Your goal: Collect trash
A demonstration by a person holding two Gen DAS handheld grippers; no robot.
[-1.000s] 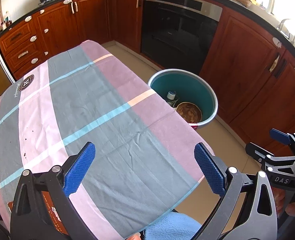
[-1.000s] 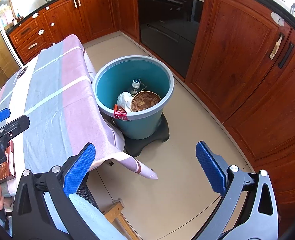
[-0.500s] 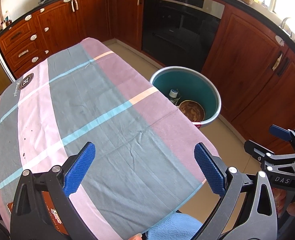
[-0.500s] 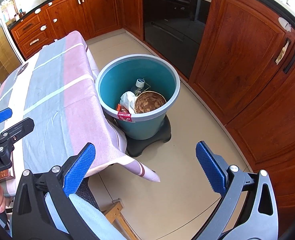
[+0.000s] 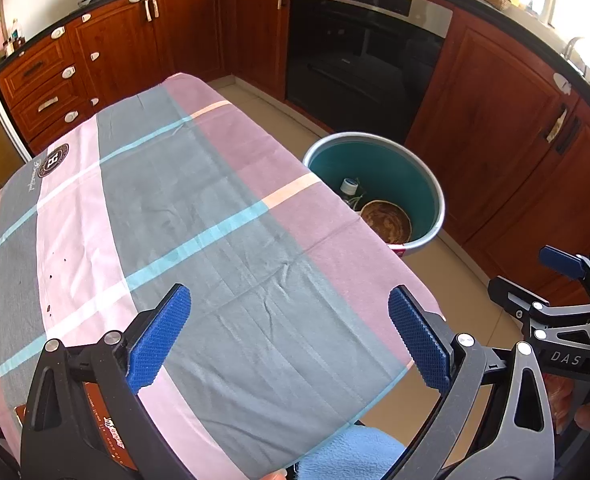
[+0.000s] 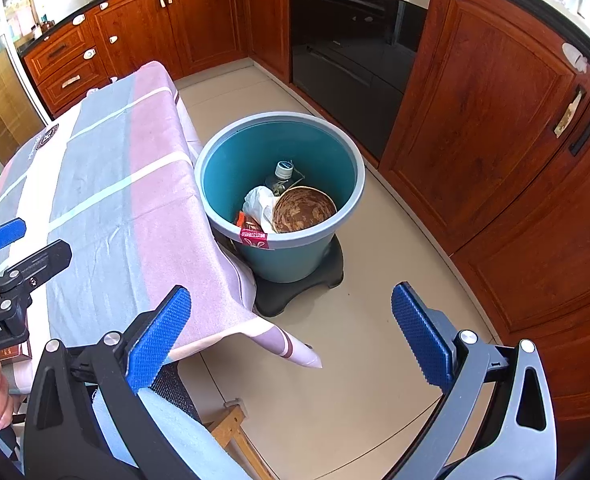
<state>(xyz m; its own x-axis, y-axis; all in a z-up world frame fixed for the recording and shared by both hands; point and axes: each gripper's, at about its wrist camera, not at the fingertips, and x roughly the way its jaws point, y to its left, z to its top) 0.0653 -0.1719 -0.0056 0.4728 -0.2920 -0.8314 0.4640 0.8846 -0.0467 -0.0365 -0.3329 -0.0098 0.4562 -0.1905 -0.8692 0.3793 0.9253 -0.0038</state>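
Observation:
A teal trash bin (image 6: 335, 216) stands on a black base on the floor beside the table; it also shows in the left wrist view (image 5: 435, 196). Inside lie a brown paper plate (image 6: 304, 209), a white crumpled bag (image 6: 259, 205), a bottle (image 6: 282, 172) and a red wrapper (image 6: 253, 237) on the rim. My left gripper (image 5: 289, 336) is open and empty above the table's near end. My right gripper (image 6: 291, 336) is open and empty above the floor, near the bin. An orange packet (image 5: 103, 420) lies under the left gripper's body at the table's near edge.
The table wears a pink, grey and blue checked cloth (image 5: 183, 216). Wooden cabinets (image 6: 495, 128) and a black oven (image 6: 351, 40) line the far and right sides. A wooden stool part (image 6: 231, 428) shows below the right gripper.
Both grippers have drawn back and risen slightly; the bin and table sit a little farther in view. Both stay open and empty.

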